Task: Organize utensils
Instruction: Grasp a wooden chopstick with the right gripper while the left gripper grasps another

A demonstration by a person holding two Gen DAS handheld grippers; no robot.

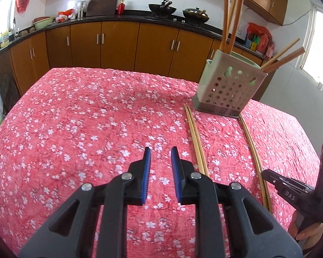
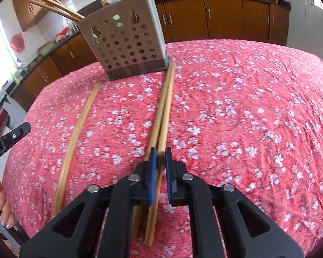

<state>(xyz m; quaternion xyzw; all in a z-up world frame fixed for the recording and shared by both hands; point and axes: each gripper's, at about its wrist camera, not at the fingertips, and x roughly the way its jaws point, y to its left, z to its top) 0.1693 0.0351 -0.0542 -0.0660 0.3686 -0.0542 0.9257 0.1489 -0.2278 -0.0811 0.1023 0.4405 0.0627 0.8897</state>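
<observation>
A grey perforated utensil holder [image 1: 226,86] [image 2: 127,43] stands at the far side of the table with several wooden chopsticks [image 1: 232,17] in it. Two pairs lie flat on the cloth in front of it. My left gripper [image 1: 160,152] hovers open with nothing between its pads, just left of the left pair [image 1: 196,137] [image 2: 75,133]. My right gripper [image 2: 160,151] [image 1: 266,173] is shut and low over the near end of the right pair [image 2: 164,105] [image 1: 253,146]. One stick shows through the narrow slit between its pads.
A red flowered cloth [image 1: 86,118] covers the whole table. Behind it runs a dark counter on brown cabinets [image 1: 118,40] with two woks [image 1: 162,8]. A hand [image 2: 2,204] holds the left gripper's handle.
</observation>
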